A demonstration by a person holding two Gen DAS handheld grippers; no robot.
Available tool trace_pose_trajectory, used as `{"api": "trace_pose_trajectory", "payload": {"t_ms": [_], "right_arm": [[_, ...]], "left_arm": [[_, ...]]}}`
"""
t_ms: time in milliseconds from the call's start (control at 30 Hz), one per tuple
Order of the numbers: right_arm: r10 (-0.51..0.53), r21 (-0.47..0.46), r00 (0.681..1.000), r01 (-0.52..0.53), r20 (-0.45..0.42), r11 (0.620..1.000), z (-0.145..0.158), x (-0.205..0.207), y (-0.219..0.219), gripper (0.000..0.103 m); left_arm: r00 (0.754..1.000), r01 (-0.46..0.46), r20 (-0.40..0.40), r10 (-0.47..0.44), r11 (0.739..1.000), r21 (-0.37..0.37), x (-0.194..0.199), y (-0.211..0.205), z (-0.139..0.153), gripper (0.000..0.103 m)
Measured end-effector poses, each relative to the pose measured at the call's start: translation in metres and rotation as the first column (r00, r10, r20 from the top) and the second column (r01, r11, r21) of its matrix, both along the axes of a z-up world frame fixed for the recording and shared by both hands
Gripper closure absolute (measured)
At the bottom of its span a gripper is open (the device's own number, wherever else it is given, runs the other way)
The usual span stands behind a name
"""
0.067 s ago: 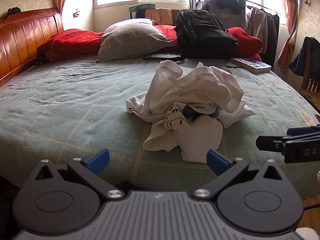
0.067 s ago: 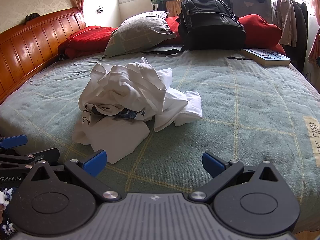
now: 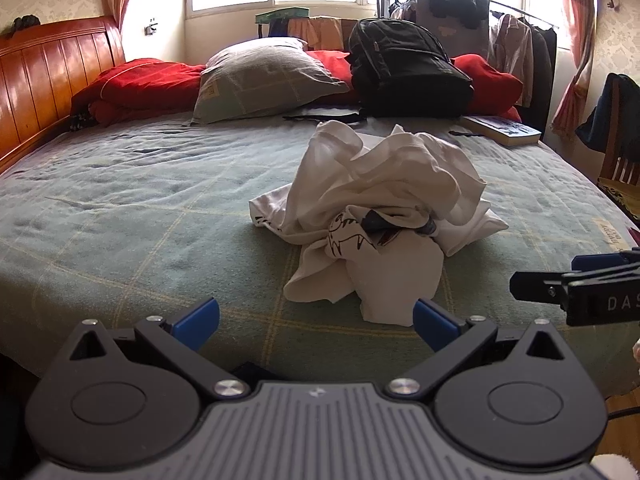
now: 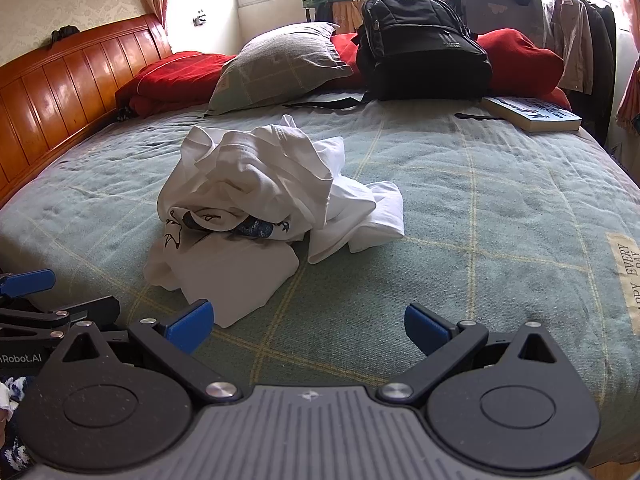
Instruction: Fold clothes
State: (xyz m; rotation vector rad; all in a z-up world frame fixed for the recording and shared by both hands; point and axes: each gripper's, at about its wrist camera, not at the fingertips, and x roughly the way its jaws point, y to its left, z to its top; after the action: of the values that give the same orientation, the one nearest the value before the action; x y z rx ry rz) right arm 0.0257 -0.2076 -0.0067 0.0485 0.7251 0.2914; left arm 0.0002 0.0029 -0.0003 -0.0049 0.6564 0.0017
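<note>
White crumpled shirt (image 3: 380, 220) heaped on green bedspread (image 3: 140, 208).
L gripper (image 3: 316, 320) & R gripper (image 4: 308, 322): jaws wide apart, holding nothing, near the pile.

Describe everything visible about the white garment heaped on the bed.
The white garment is a crumpled, unfolded heap of soft cotton-like fabric, with a black line print and a dark blue patch showing among the folds. A flatter flap spreads toward the cameras. It rests on the green checked bedspread; neither gripper touches it.
</note>
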Motion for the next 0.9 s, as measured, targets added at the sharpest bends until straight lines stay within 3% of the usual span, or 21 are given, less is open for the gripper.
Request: {"api": "trace_pose_trajectory", "payload": {"t_ms": [900], "right_arm": [[0.014, -0.015, 1.0, -0.014, -0.01, 1.0, 0.001, 0.006, 0.004, 0.0]], "left_arm": [[1.0, 0.011, -0.022, -0.012, 0.999, -0.03, 0.005, -0.002, -0.004, 0.001]]}}
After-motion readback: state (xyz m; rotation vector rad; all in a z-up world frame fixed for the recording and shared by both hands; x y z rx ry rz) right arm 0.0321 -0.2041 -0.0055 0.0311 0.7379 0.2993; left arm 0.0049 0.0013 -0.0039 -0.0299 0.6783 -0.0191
